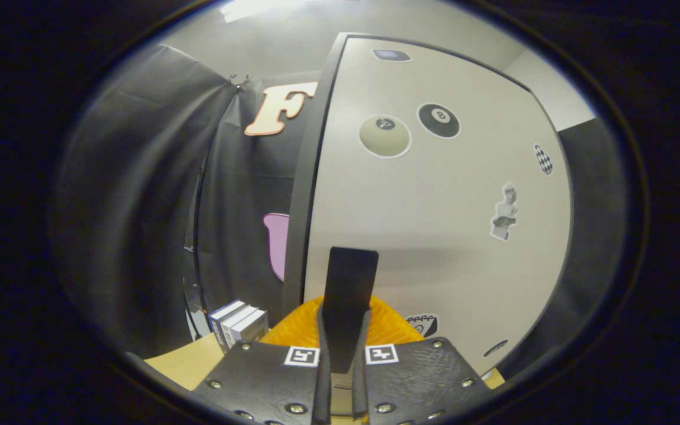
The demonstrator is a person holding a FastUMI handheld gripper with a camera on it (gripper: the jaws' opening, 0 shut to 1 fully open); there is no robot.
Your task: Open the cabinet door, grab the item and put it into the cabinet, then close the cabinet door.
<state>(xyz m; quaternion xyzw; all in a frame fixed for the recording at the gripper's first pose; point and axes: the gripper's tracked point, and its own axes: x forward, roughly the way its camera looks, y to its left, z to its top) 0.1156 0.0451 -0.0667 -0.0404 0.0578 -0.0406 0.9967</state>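
Observation:
The white cabinet door (434,224) stands right in front of me, with several stickers on it, among them two billiard balls and a small statue. A dark band (304,206) runs along its left edge; whether the door is ajar I cannot tell. A flat black handle (349,277) sticks up from between my fingers. My gripper (345,321) is shut on this handle, with the ribbed fingertips (293,332) pressed against both of its sides. A small stack of white and blue boxes (238,324) sits on the table to the left of the fingers.
The light wooden table (180,360) runs below and to the left of the gripper. Black booth cloth (139,206) hangs close on the left and behind the boxes. A grey wall (552,88) rises beyond the cabinet's upper right corner.

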